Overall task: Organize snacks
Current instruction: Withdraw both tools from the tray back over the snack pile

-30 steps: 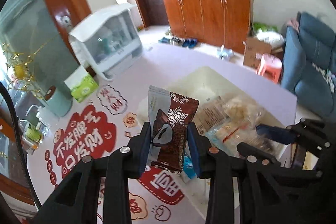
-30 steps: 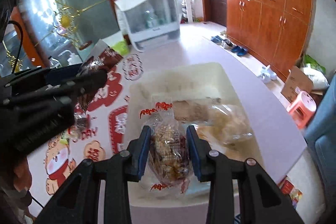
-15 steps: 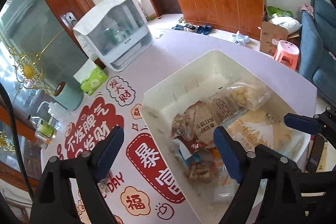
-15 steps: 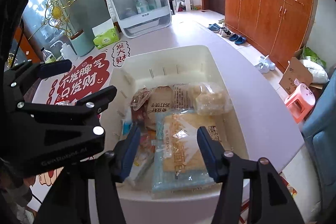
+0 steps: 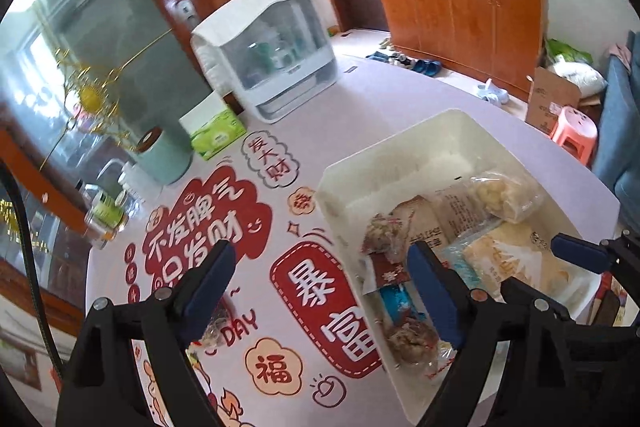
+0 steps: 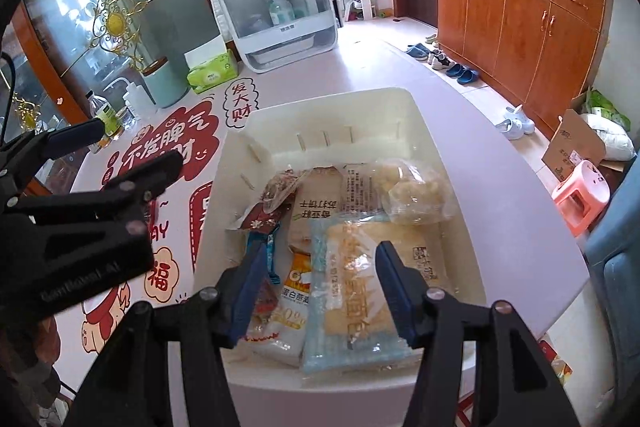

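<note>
A white bin point(image 6: 440, 131) on the table holds several snack packets. Among them are a brown snowflake packet point(image 6: 260, 221), a large blue-edged bread packet point(image 6: 360, 291) and a clear bag of pale pieces point(image 6: 416, 195). My right gripper point(image 6: 320, 259) hangs open over the bin's near end, above the packets and gripping nothing. A red-printed nut packet point(image 5: 412, 339) lies partly hidden by its left finger. My left gripper point(image 5: 320, 263) is open wide and empty, straddling the bin's left wall point(image 5: 340, 211). One small wrapped snack point(image 5: 212, 327) lies on the tablecloth under its left finger.
A white covered rack point(image 5: 272, 51), a green tissue pack point(image 5: 216, 135), a mint canister point(image 5: 164, 159) and small bottles point(image 5: 104, 219) stand along the table's far left. The table edge runs right of the bin, with a pink stool point(image 6: 580, 195) on the floor beyond it.
Both grippers opened. The left let go of the brown snowflake packet and the right let go of the nut packet, and both packets now lie in the bin. The left gripper has since shifted left.
</note>
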`<state>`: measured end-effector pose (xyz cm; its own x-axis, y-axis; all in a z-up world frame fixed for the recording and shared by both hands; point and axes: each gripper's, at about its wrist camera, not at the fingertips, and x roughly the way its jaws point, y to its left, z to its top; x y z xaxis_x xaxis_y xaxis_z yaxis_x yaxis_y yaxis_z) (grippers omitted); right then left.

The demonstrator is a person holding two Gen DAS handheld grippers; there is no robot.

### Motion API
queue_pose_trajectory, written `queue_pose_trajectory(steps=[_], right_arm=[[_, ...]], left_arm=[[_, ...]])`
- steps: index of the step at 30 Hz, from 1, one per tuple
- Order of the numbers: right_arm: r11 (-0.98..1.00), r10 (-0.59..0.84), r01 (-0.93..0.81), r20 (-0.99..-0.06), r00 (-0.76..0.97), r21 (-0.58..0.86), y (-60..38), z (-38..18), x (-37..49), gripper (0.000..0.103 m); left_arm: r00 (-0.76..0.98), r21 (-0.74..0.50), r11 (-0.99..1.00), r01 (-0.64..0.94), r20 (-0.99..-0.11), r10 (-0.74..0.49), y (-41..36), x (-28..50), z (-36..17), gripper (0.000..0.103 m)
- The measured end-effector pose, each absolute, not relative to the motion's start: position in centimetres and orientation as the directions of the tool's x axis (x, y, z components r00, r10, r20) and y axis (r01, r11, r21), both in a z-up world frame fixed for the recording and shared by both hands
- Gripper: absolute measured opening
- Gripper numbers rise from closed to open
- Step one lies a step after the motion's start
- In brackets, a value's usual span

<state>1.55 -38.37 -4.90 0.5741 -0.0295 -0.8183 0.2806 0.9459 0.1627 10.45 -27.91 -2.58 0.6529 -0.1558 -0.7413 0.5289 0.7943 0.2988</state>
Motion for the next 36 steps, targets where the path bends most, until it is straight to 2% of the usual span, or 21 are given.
queue_pose_trajectory(steps=[16, 26, 36], right_arm=[[0.973, 0.028, 0.174, -0.820, 0.572, 0.154, -32.2, -4.6, 4.3, 0.057], [0.986, 0.049, 0.108, -0.835, 0.548, 0.129, -27.6, -4.7, 7.2, 0.057], [0.993, 0.088, 0.014, -0.822, 0.562, 0.116, -22.6, -3.4, 12.5, 0.057]], left_arm=[[0.680, 0.274, 0.885, 0.376, -0.730, -0.063, -19.2, 12.7, -2.1, 0.087], [0.704, 0.220, 0.956, 0.196, -0.710, 0.019, -9.1, 16.3, -1.3, 0.087], [0.725, 0.222, 0.975, 0.021, -0.675, 0.138, 2.1, 21.0, -0.4, 0.087]])
